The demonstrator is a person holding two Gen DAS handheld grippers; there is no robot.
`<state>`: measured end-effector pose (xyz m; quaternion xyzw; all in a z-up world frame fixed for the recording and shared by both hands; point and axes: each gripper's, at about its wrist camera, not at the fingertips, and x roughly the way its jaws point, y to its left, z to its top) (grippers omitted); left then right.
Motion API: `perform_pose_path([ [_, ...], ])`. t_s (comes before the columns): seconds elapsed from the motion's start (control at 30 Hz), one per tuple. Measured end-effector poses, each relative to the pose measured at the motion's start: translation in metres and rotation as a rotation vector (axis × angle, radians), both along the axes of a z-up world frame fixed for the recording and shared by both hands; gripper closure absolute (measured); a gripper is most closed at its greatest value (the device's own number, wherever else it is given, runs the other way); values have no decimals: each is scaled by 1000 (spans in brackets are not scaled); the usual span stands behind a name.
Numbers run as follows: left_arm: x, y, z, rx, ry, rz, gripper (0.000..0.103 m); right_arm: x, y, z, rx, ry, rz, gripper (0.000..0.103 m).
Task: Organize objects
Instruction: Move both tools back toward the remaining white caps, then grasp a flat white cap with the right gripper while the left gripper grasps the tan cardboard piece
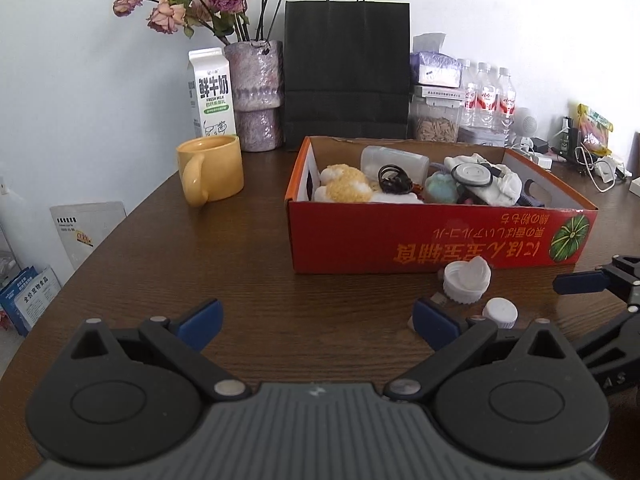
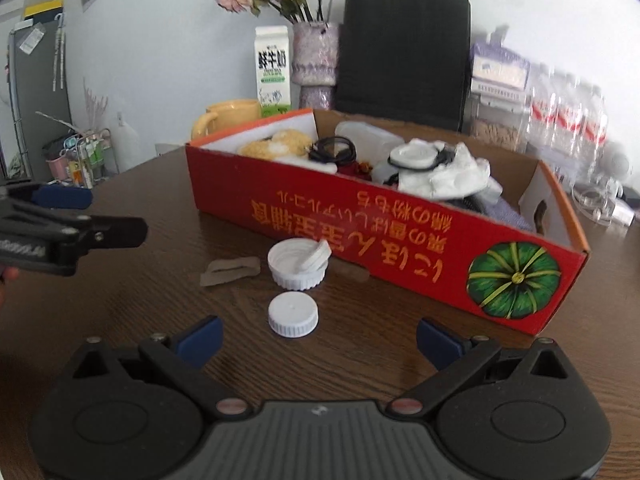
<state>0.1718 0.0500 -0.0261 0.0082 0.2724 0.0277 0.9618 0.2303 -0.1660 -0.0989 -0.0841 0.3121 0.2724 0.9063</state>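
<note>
Right gripper point(image 2: 318, 338) stands wide open and empty, low over the wooden table point(image 2: 160, 292), with the small white cap point(image 2: 293, 314) just ahead. Left gripper point(image 1: 318, 322) likewise spread wide, holding nothing. The larger white lid point(image 2: 298, 264) (upturned, a smaller lid resting inside) sits just beside the red cardboard box point(image 2: 360, 236) of assorted items.

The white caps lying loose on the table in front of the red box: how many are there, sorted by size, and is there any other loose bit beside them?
Large white caps: 1, open side up, with a smaller lid leaning inside it
Small white caps: 1, top up
Brown paper scraps: 1
Total: 4 counting the leaning lid
</note>
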Motion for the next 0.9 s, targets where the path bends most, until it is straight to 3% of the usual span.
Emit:
perform_pose_path([
  [0.1,-1,1,-1,-7,2,-1,0,9,3,-3,-6,36,-32,0],
  [0.53,1,-1,-2,-14,10,-2,0,14,11,-4,-20,32,-33,1],
  [0.6,1,-2,-3,-12,12,-3,0,11,12,-2,-11,16,-19,14],
  [0.67,3,-4,-3,-10,14,-5,0,7,12,-1,-1,-3,2,42],
  [0.7,3,-5,-3,-9,14,-8,0,5,13,0,5,-8,19,50],
  [0.73,4,-6,-3,-7,14,-10,0,4,13,1,9,-13,37,69],
  [0.77,5,-8,-3,-6,15,-14,0,2,14,2,15,-17,49,76],
  [0.9,9,-16,-4,1,19,-38,0,-5,13,5,33,-43,73,76],
])
